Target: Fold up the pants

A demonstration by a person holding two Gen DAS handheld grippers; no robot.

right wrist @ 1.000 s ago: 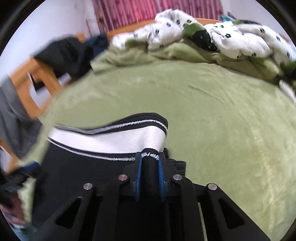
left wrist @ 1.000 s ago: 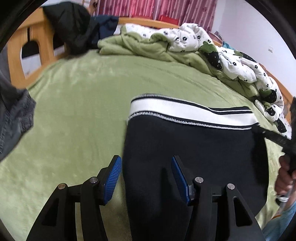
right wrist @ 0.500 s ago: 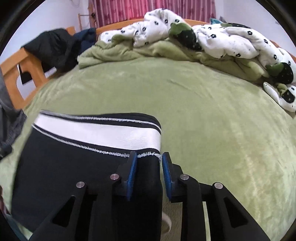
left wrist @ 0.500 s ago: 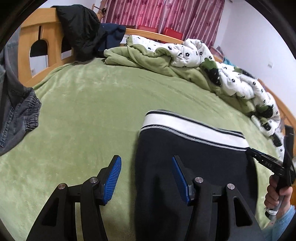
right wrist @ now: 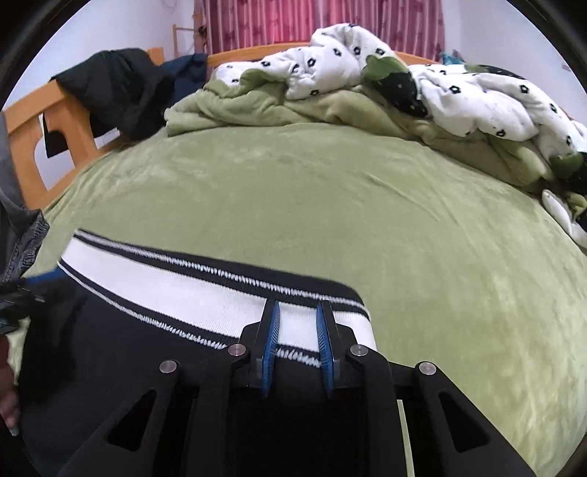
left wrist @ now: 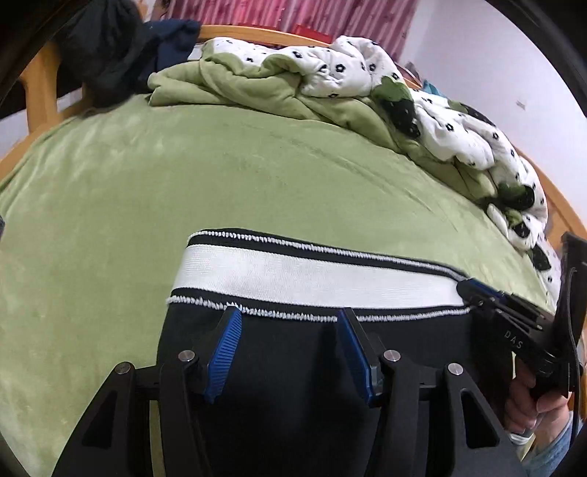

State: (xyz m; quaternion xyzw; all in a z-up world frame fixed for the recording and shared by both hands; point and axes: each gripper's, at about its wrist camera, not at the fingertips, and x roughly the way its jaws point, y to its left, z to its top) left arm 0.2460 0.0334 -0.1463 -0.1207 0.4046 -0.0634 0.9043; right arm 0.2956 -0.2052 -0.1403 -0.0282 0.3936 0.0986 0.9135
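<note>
Only readable writing was "DAS" in pale letters on the black body of the right gripper, seen side-on at the right edge of the left wrist view; nothing legible on the pants or bedding. Pants lay flat on the green bedsheet, black fabric with a white waistband edged by black bands and white stitching, waistband on the far side from the cameras. Lower legs of the pants were cut off under the gripper bodies in both views, so their fold state couldn't be told. Left gripper hung over the black fabric just below the waistband, near its left end, blue pads wide apart, gripping nothing; contact with the cloth couldn't be judged. In its own view the right gripper sat at the waistband's right end with a narrow gap between the blue pads, white band and stitched edge showing between them; whether the pads were actually pinching the cloth was unclear, couldn't tell. A hand on the right gripper's handle was partly cut by the frame edge. Beyond the waistband, a crumpled green blanket with a white flower-print quilt was heaped at the far side of the bed. Dark clothes hung over the wooden bed frame left of the heap, red curtains behind. Grey garment left of the pants, mostly cropped and blurred.
</note>
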